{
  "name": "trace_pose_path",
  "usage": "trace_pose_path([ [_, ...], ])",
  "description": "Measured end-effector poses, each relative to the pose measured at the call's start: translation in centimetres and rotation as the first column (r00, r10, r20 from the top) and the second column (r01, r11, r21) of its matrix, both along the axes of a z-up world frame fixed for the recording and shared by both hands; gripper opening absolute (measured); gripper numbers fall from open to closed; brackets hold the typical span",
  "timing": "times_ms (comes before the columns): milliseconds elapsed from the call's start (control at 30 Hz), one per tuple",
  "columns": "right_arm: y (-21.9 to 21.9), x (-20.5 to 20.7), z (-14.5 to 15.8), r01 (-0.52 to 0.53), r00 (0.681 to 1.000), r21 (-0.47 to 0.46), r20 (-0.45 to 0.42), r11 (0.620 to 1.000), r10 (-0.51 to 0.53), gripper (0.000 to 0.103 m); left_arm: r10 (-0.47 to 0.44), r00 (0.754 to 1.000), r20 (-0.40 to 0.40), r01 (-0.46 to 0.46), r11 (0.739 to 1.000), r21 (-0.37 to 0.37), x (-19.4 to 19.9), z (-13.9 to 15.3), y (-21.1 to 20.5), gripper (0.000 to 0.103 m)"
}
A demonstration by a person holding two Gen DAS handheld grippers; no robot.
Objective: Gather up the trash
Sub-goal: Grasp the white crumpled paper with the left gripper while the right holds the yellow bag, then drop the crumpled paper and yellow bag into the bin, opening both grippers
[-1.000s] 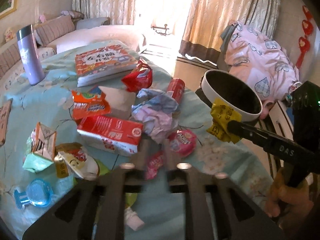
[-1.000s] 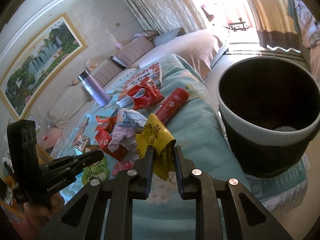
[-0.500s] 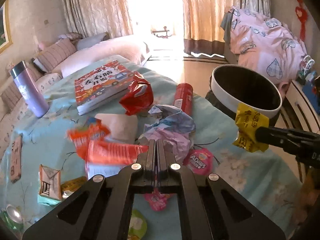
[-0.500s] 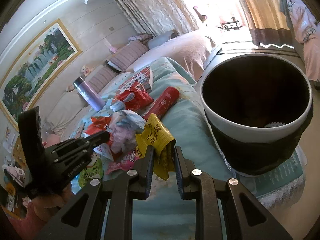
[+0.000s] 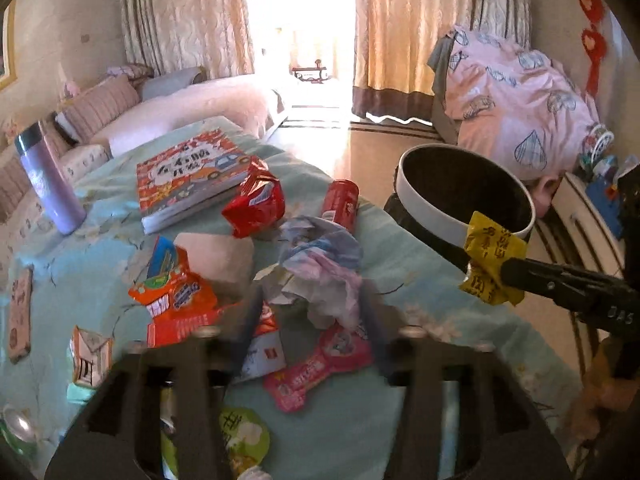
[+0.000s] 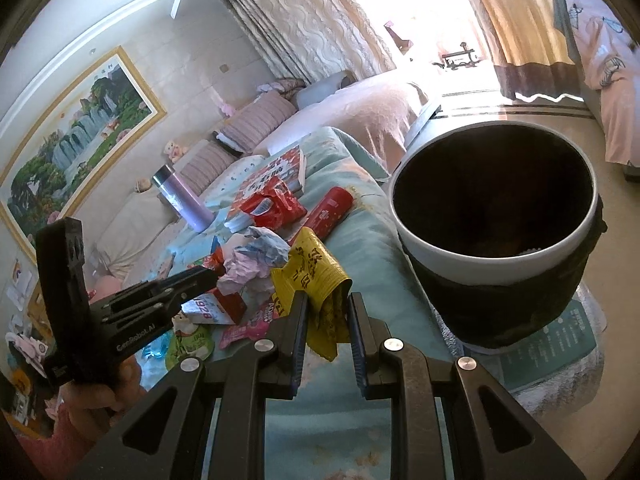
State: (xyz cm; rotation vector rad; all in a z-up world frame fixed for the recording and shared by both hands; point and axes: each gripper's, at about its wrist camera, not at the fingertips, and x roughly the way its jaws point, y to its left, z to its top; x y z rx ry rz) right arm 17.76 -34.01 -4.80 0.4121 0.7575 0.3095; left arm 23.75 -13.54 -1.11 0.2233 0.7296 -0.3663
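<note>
**Yellow wrapper hanging beside the bin**

The right gripper (image 6: 325, 320) is squeezing a crinkly yellow plastic wrapper (image 6: 310, 276) between its two fingers. The wrapper is hanging near the round black bin with a white rim (image 6: 492, 264), at about nine o'clock from it, and is not over the hole yet.

If the right gripper is letting go here, the wrapper is probably dropping onto the light blue flowered bench (image 6: 372, 248), not into the bin. The wrapper is light and floppy, so it may also be catching on the rim.

The left gripper (image 5: 310, 312) is spread wide apart, empty, over a crumpled blue and pink paper ball (image 5: 320, 264).

The right view is looking down into the dark bin. The left view is showing the wrapper (image 5: 490, 264) from the side against the rim (image 5: 432, 208), and more trash, like a pink candy wrapper (image 5: 316, 368).
</note>
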Motion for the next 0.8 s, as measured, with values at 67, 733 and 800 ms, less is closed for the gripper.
trace_pose_path([
  [67, 0.0, -0.1, -0.1, 0.004, 1.0, 0.002, -0.001, 1.0, -0.004, 0.02, -0.018, 1.0, -0.01, 0.018, 1.0, 0.026, 0.2, -0.5, -0.8, 0.052],
  [733, -1.2, -0.7, 0.5, 0.034, 0.999, -0.001, 0.015, 0.999, -0.034, 0.02, -0.012, 0.999, -0.041, 0.008, 0.995, -0.103, -0.9, 0.3, -0.5, 0.003],
  [800, -1.3, -0.9, 0.8, 0.035, 0.999, -0.004, 0.022, 0.999, -0.035, 0.02, -0.024, 0.999, -0.036, 0.019, 0.992, -0.127, -1.5, 0.9, -0.7, 0.003],
])
